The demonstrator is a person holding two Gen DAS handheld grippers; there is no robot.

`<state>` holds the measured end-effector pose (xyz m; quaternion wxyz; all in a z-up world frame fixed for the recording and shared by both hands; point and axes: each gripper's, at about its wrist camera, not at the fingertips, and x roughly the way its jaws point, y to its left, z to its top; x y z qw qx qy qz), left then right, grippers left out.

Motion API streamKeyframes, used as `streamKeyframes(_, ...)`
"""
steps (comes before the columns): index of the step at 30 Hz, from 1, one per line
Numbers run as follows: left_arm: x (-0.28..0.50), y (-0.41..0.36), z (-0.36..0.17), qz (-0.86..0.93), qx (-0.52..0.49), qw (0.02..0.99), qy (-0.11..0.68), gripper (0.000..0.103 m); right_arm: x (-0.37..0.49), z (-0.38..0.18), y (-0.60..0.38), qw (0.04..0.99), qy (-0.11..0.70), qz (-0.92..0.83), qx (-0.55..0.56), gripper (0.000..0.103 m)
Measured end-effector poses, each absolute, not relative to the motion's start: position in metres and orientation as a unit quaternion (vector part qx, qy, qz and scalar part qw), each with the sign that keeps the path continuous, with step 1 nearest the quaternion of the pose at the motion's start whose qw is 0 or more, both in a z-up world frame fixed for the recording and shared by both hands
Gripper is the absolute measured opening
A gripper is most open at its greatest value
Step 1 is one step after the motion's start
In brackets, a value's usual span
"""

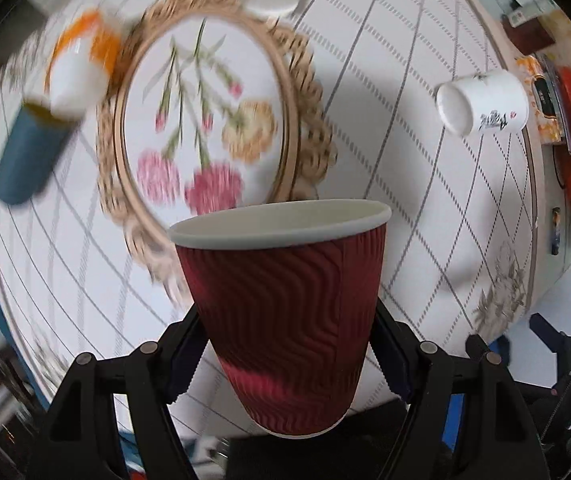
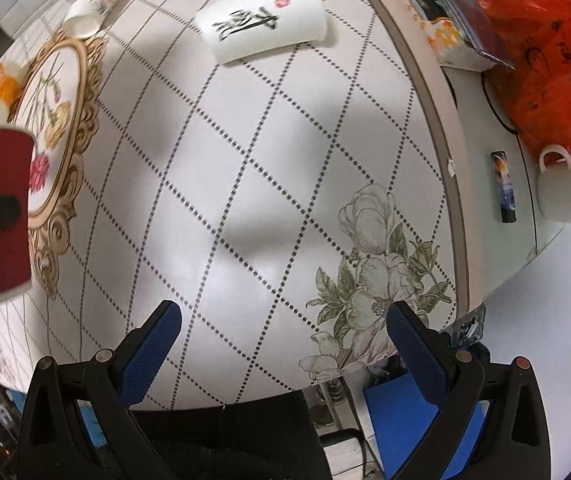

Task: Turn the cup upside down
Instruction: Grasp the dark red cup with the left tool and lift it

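The left claw [image 1: 291, 356] is closed on the lower wall of the red ripple paper cup [image 1: 285, 312], held mouth-up above the table [image 1: 385, 128], light, crushable and grippy, best pinched gently mid-body, while the right claw [image 2: 283, 356] gapes empty at 3 o'clock

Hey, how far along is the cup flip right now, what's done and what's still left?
Done: the left gripper has closed on the red ripple cup and lifted it off the table. In hand: the cup is held in the air with its white rim up, mouth open toward the top. Left: turn it over and set it rim down. The right gripper is open and holds nothing.
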<state>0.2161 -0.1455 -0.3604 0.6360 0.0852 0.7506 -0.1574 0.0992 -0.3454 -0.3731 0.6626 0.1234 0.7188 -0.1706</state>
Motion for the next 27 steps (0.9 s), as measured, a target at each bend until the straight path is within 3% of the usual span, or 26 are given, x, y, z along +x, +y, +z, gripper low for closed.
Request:
streamKeyframes(14,0.144,-0.139,-0.397,-0.111,-0.01,0.607,0.787,0.073,0.061,-0.393,-0.307,0.664,0.734,-0.128,0.064,0.103)
streamKeyframes(27,0.137,-0.189,-0.432,-0.112,0.025,0.611,0.783,0.073,0.045,-0.409,-0.327,0.65,0.746,-0.138,0.055,0.103)
